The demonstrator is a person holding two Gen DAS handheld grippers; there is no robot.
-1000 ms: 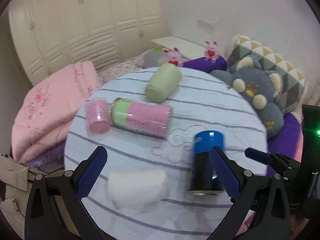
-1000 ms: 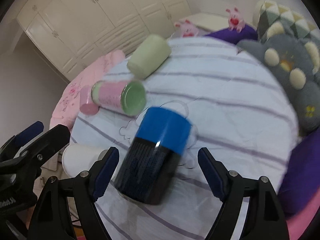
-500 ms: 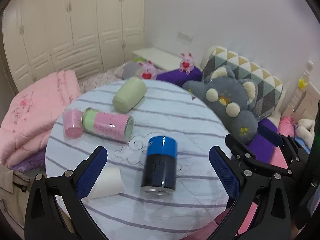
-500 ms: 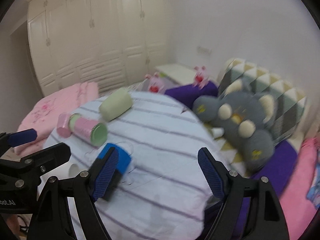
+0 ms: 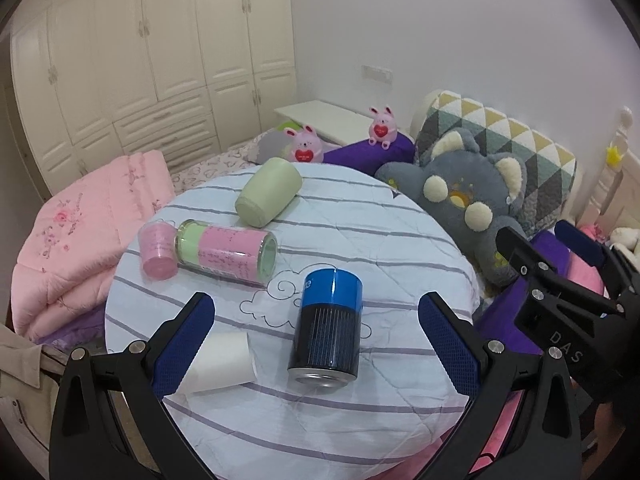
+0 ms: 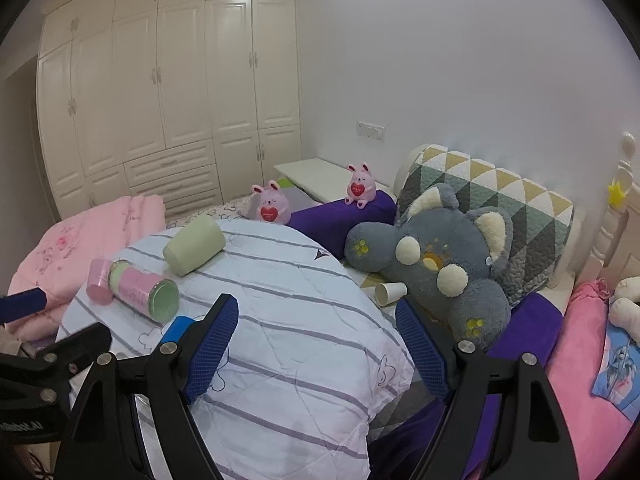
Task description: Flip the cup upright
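A blue-and-black cup (image 5: 327, 330) stands on the round striped table (image 5: 360, 224) with its metal rim on the cloth and its closed blue end up. My left gripper (image 5: 316, 344) is open and empty, pulled back with the cup between its fingers' lines. My right gripper (image 6: 316, 344) is open and empty, off the table's right side; it also shows in the left wrist view (image 5: 568, 264). Only the cup's blue edge (image 6: 178, 328) shows behind its left finger.
On the table lie a white paper cup (image 5: 220, 360), a pink-and-green glass jar (image 5: 226, 252), a pink cap (image 5: 156, 250) and a green cup (image 5: 268, 192). A grey plush (image 5: 468, 204), pillows and a pink quilt (image 5: 72, 240) surround it. Another paper cup (image 6: 390, 293) lies off the table.
Both grippers have pulled back and up from the blue cup. The right gripper has swung right, off the table. The cup stands where it was left.
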